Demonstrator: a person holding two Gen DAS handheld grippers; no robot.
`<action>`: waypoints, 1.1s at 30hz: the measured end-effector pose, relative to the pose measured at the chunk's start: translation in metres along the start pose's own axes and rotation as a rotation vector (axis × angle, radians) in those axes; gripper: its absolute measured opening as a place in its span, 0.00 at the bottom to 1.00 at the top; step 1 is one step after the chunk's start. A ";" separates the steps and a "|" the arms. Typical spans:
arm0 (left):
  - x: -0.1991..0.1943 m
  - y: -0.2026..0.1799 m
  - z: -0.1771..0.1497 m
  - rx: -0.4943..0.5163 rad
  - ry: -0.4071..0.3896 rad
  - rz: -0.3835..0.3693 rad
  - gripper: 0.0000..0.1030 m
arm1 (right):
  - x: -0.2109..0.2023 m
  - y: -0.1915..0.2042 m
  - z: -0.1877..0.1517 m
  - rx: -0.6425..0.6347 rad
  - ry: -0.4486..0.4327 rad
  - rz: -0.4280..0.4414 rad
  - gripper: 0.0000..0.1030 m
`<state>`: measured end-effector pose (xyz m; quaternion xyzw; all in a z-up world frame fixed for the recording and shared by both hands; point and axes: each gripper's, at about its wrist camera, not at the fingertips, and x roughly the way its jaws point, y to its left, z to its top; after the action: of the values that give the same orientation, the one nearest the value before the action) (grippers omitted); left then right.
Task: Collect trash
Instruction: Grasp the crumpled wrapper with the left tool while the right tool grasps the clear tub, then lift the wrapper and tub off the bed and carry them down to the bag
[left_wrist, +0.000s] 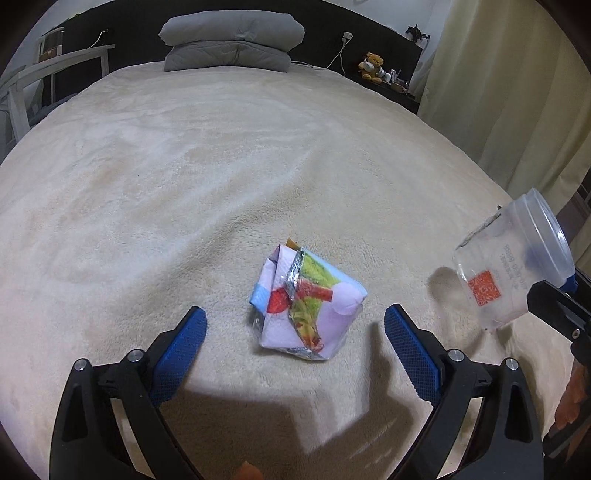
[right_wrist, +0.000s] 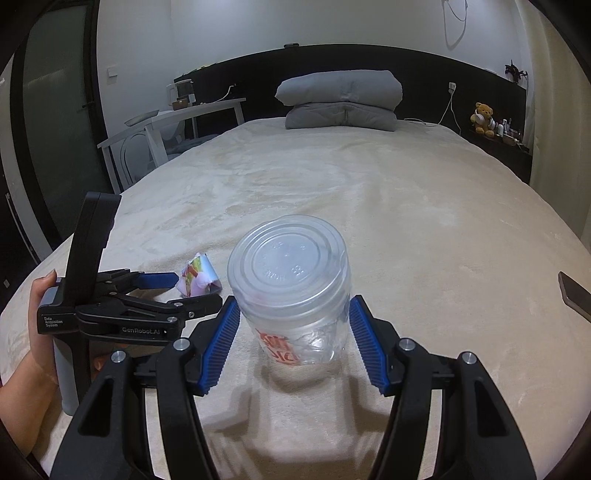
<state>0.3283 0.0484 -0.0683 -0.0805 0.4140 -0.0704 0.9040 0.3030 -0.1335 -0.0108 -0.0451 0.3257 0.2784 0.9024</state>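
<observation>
A crumpled colourful wrapper (left_wrist: 304, 308) lies on the cream bed cover, just ahead of and between the tips of my open left gripper (left_wrist: 295, 319); nothing touches it. It also shows in the right wrist view (right_wrist: 197, 277), with the left gripper (right_wrist: 173, 291) beside it. A clear plastic cup with lid and orange print (right_wrist: 295, 291) stands on the bed between the blue pads of my right gripper (right_wrist: 293, 308). The pads flank the cup's sides with small gaps. The cup also shows at the right of the left wrist view (left_wrist: 513, 262).
The bed cover (left_wrist: 221, 166) stretches away to grey folded bedding (left_wrist: 232, 40) at the headboard. A white side table (right_wrist: 166, 122) stands left of the bed. A teddy bear (right_wrist: 482, 118) sits on a shelf at right. A dark phone (right_wrist: 576, 295) lies at the bed's right edge.
</observation>
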 end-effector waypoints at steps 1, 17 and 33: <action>0.000 0.000 0.001 0.006 -0.004 0.015 0.78 | 0.001 0.000 -0.001 0.000 0.002 -0.002 0.59; -0.071 -0.014 -0.014 0.025 -0.153 0.092 0.48 | -0.028 0.012 -0.013 -0.003 -0.043 0.026 0.59; -0.154 -0.066 -0.063 0.106 -0.227 0.181 0.48 | -0.107 0.037 -0.053 -0.033 -0.116 0.068 0.59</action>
<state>0.1772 0.0082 0.0180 -0.0025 0.3103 -0.0010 0.9506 0.1858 -0.1672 0.0171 -0.0327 0.2697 0.3161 0.9090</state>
